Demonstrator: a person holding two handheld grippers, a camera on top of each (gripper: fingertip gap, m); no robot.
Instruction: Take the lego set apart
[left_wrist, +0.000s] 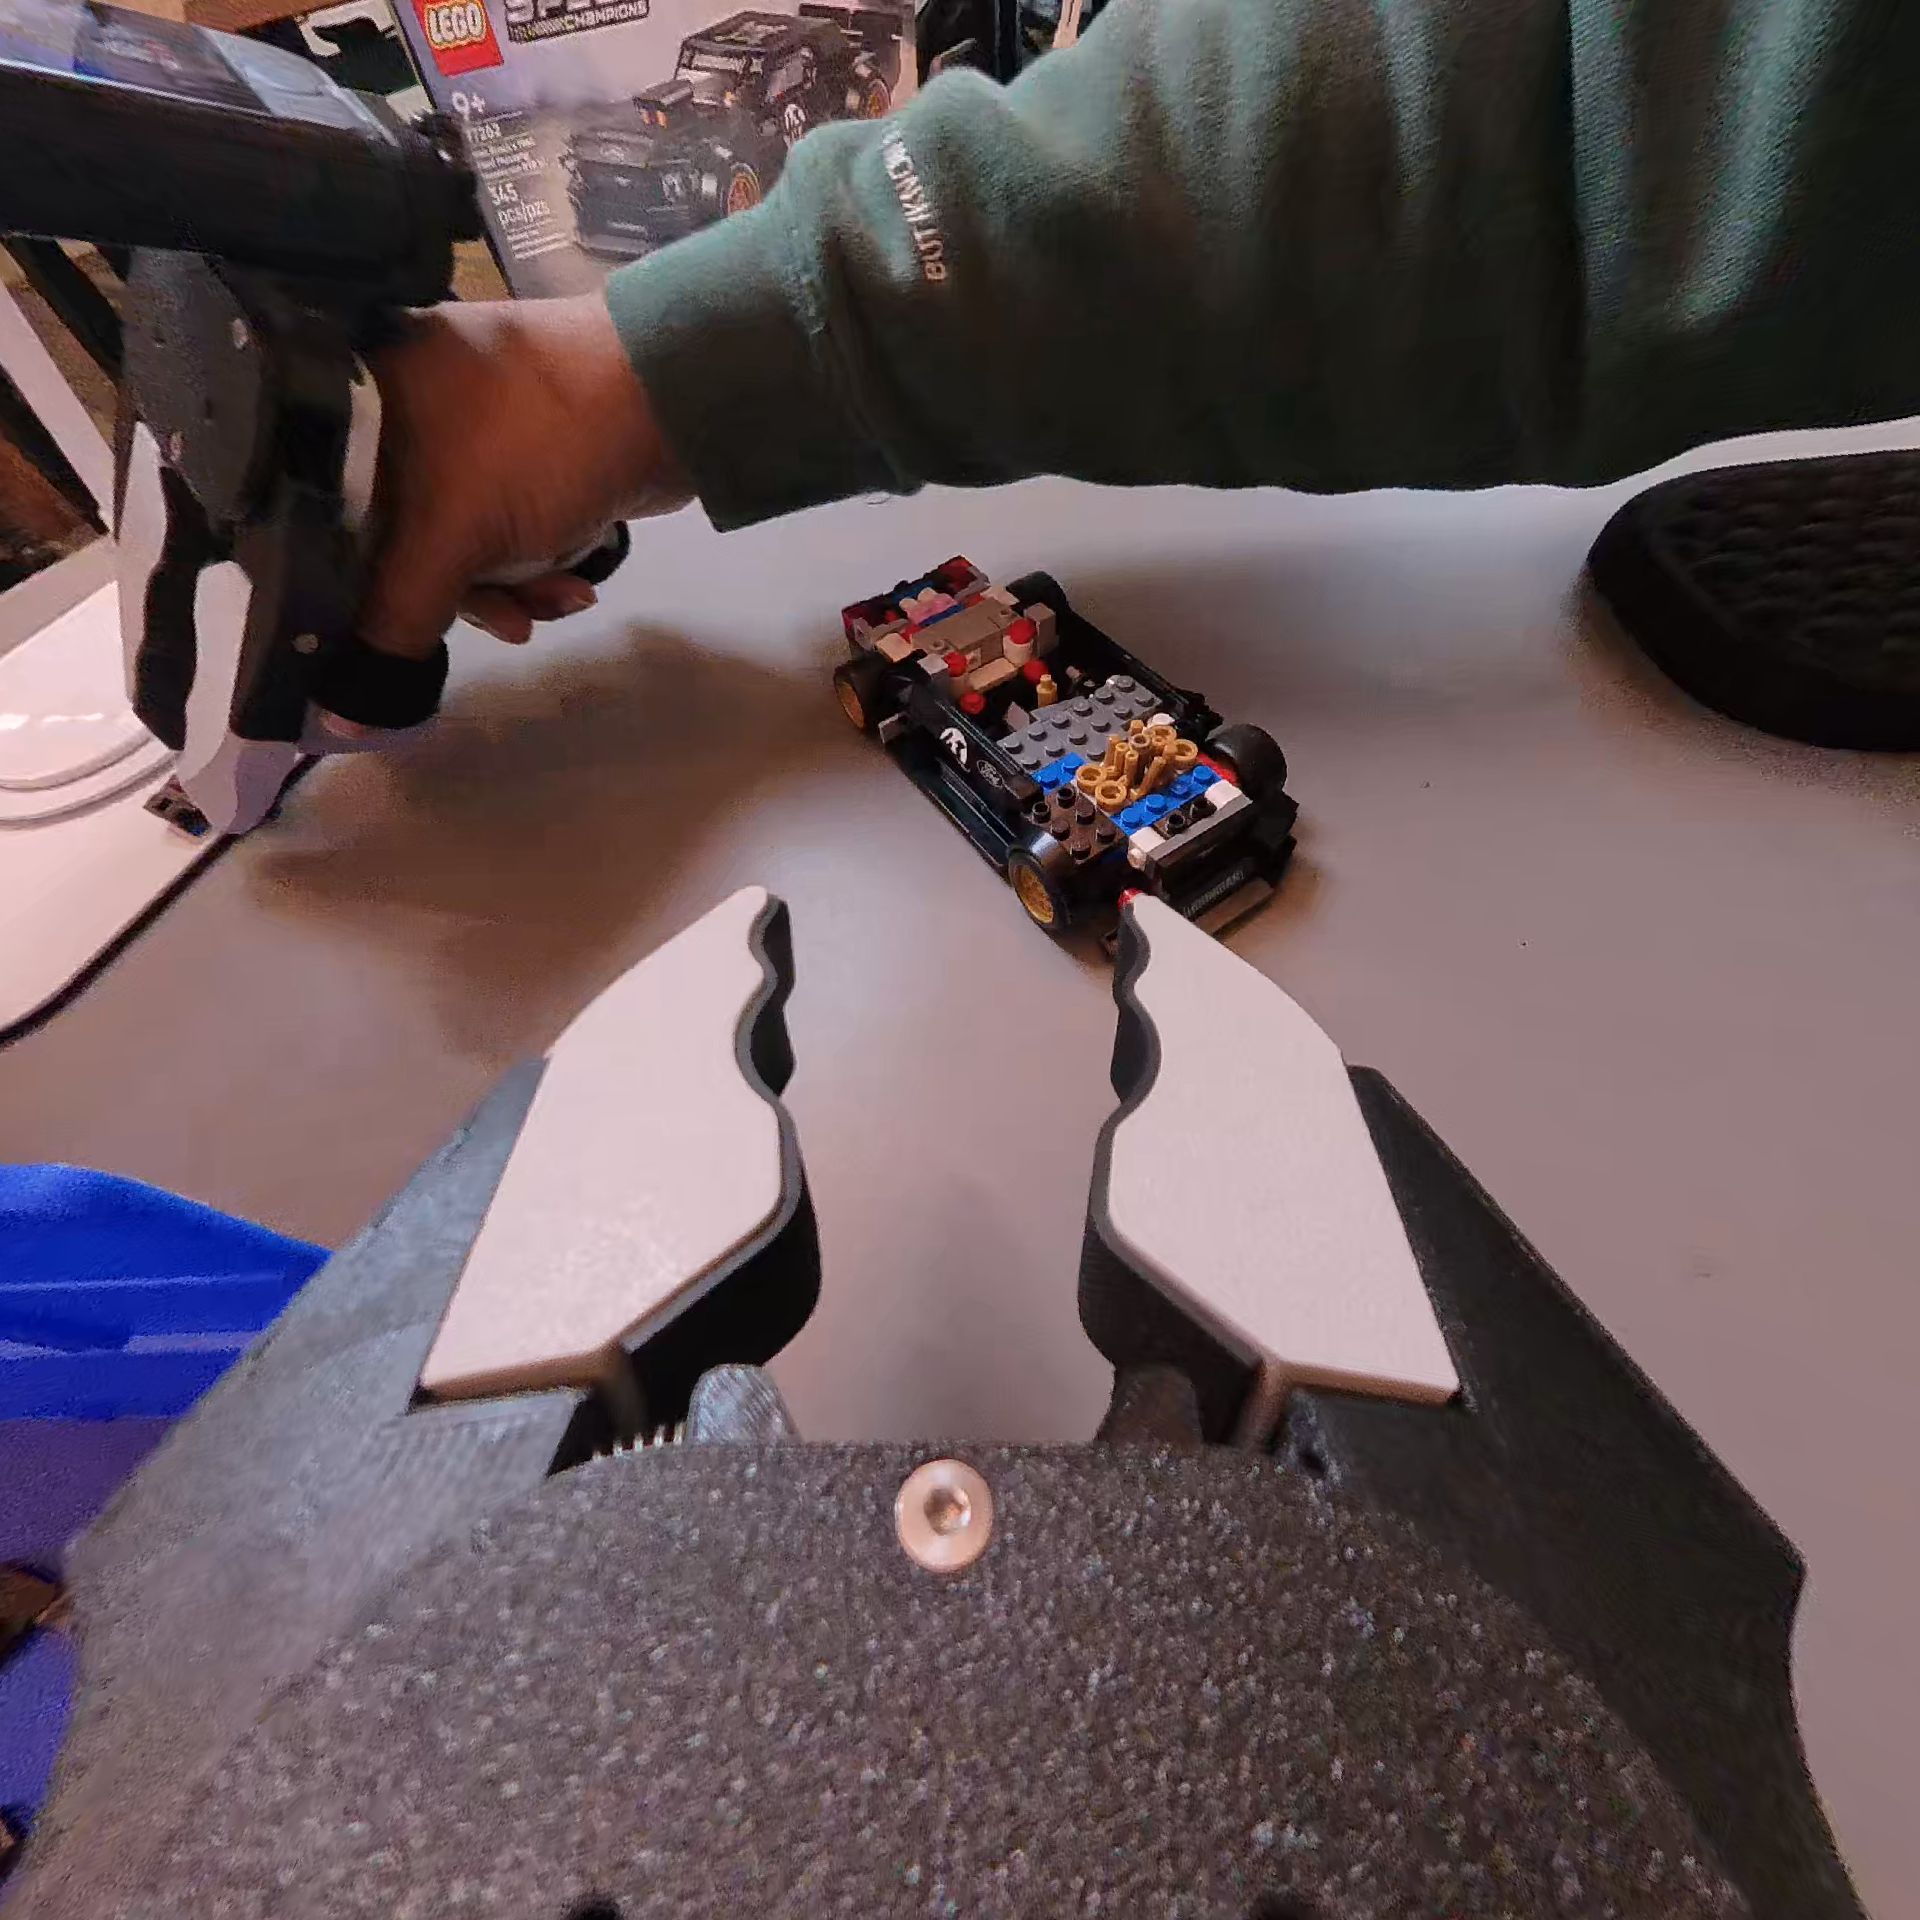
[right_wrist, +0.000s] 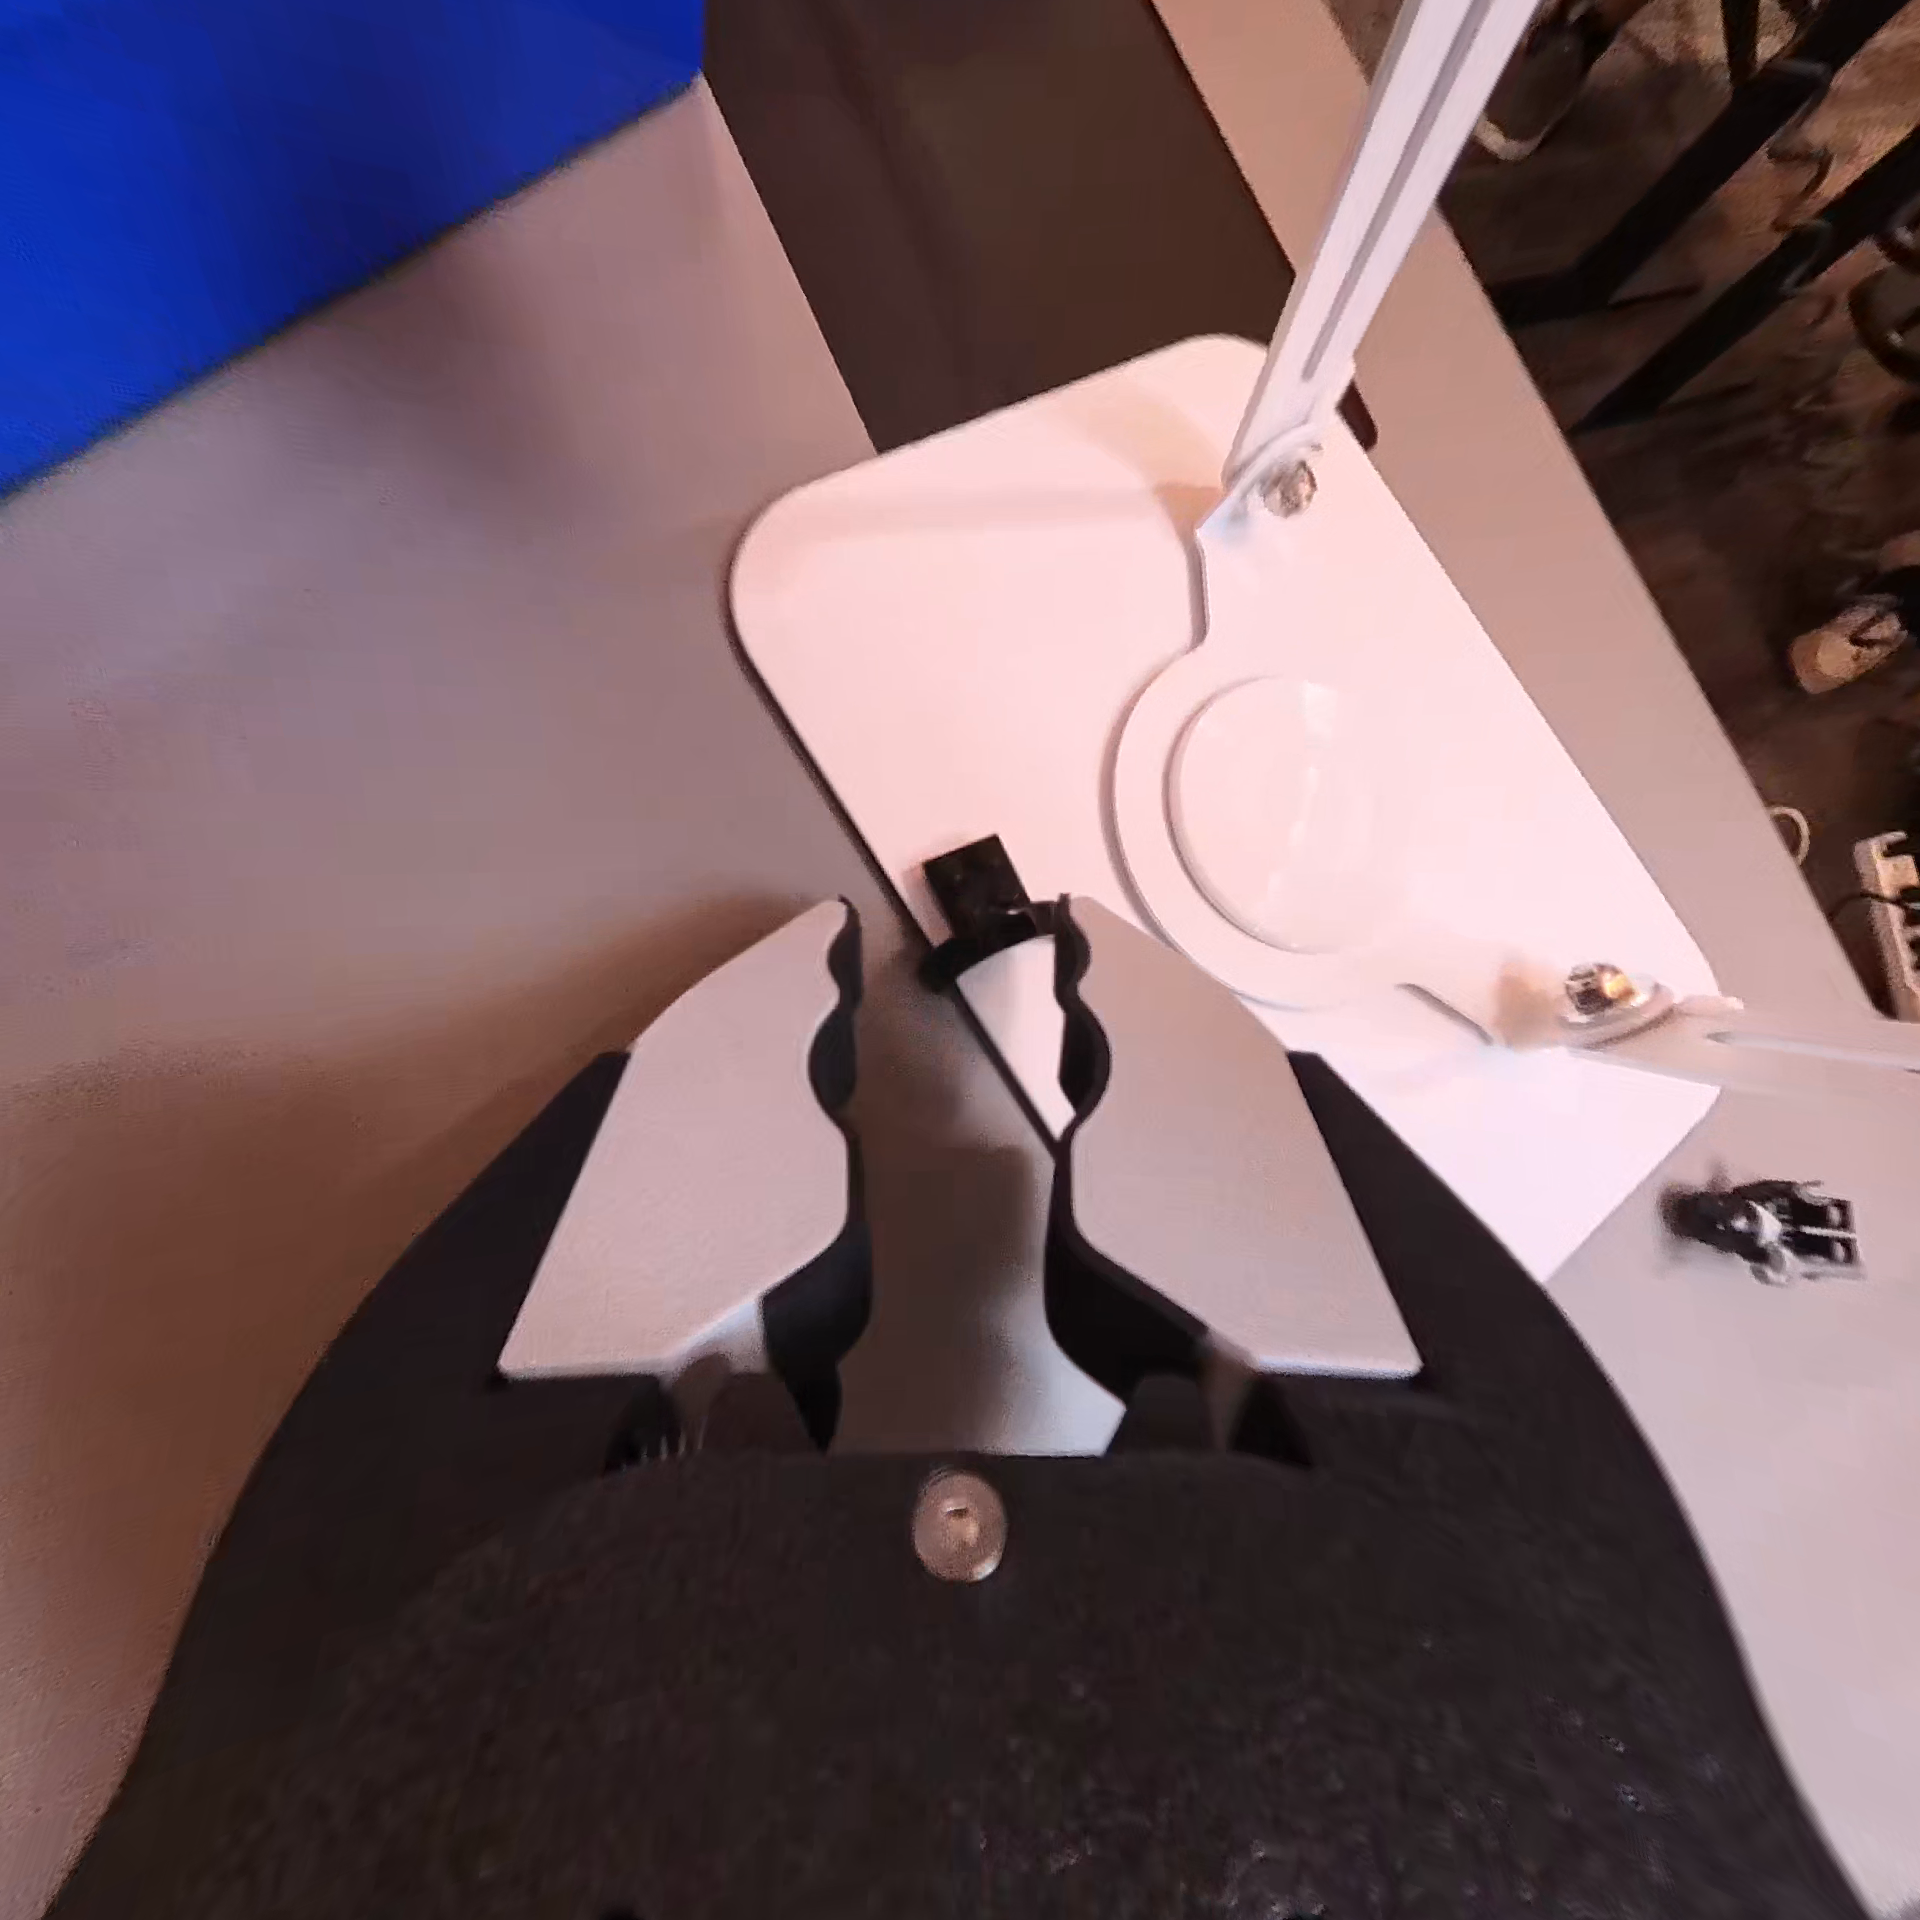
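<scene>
A pale grey desk (left_wrist: 1558, 1143) carries the half-stripped black lego car (left_wrist: 1065, 743) at frame centre. The left hand-held gripper (left_wrist: 951, 914) hangs apart just before it; the right hand-held gripper (right_wrist: 956, 920) is apart, a small black lego piece (right_wrist: 971, 878) at its tips. Risk: that piece skidding off the white lamp base (right_wrist: 935, 623).

A hobby or lab workspace: a plain grey bench (left_wrist: 1455, 1039), a white magnifier lamp on a flat base (right_wrist: 987, 623), and a power strip (right_wrist: 1896, 904) on the floor.
</scene>
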